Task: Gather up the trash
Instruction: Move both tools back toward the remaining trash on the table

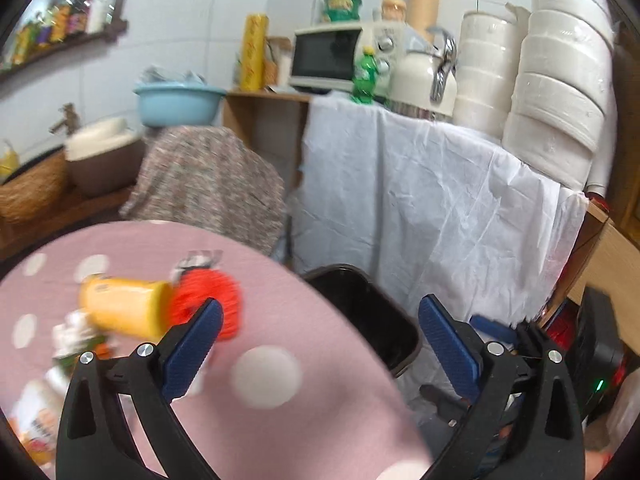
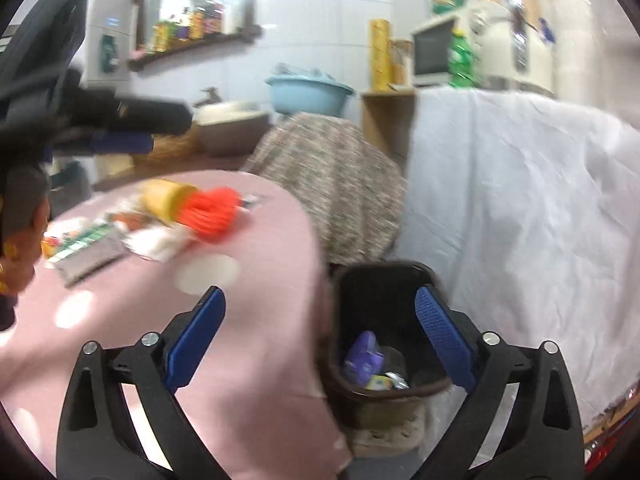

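A round table under a pink dotted cloth (image 1: 304, 412) carries a lying yellow cup (image 1: 124, 308), a red net ball (image 1: 224, 300) and several blurred wrappers (image 2: 88, 248). A dark bin (image 2: 400, 394) stands on the floor at the table's right edge, with a purple wrapper (image 2: 366, 358) and other scraps inside. My left gripper (image 1: 320, 302) hangs open and empty over the table edge, the bin (image 1: 372, 320) just beyond it. My right gripper (image 2: 320, 292) is open and empty above the bin. In the right wrist view, the left gripper's fingers (image 2: 120, 142) show at upper left, held by a hand.
A counter draped in white cloth (image 1: 420, 208) rises behind the bin, bearing a kettle (image 1: 424, 76), a green bottle (image 1: 366, 76), a microwave (image 1: 328, 58) and stacked white bowls (image 1: 556, 92). A floral-covered object (image 1: 208, 180) and a blue basin (image 1: 176, 102) stand further left.
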The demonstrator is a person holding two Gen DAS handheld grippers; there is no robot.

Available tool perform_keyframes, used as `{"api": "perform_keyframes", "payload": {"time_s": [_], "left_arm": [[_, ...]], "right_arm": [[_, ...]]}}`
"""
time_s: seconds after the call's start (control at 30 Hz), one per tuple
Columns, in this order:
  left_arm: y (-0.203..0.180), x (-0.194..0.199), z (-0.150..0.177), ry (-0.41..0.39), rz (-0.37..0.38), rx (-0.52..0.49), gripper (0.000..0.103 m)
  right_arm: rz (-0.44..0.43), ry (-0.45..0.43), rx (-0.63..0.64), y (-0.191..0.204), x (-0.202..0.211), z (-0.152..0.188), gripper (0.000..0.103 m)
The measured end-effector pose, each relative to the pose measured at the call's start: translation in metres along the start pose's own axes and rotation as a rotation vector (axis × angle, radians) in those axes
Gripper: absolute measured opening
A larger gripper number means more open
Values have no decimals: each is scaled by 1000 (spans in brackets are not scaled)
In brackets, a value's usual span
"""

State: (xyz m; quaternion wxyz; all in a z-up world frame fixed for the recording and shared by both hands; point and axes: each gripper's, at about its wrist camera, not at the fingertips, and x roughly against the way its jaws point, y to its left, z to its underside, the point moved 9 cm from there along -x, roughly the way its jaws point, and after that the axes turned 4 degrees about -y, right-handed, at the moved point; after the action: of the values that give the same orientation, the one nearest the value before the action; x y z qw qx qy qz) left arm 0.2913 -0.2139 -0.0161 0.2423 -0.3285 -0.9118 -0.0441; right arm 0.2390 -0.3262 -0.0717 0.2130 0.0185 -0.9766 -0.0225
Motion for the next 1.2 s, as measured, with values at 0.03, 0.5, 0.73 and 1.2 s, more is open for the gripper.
{"api": "perform_keyframes", "payload": {"time_s": [0.03, 0.5, 0.73, 1.2], "left_arm": [[6, 11, 2, -12, -17, -11, 97], [86, 133, 49, -100, -267, -63, 98], [124, 168, 78, -100, -363, -23, 98], [191, 204, 129, -44, -485, 91, 98]], "right_arm": [[-10, -7, 10, 8, 2, -4, 96], [-230, -1, 92, 140, 18, -20, 96], [-295, 12, 137, 187, 21, -21, 96], [-373, 75, 171, 244, 0, -10, 96]]}}
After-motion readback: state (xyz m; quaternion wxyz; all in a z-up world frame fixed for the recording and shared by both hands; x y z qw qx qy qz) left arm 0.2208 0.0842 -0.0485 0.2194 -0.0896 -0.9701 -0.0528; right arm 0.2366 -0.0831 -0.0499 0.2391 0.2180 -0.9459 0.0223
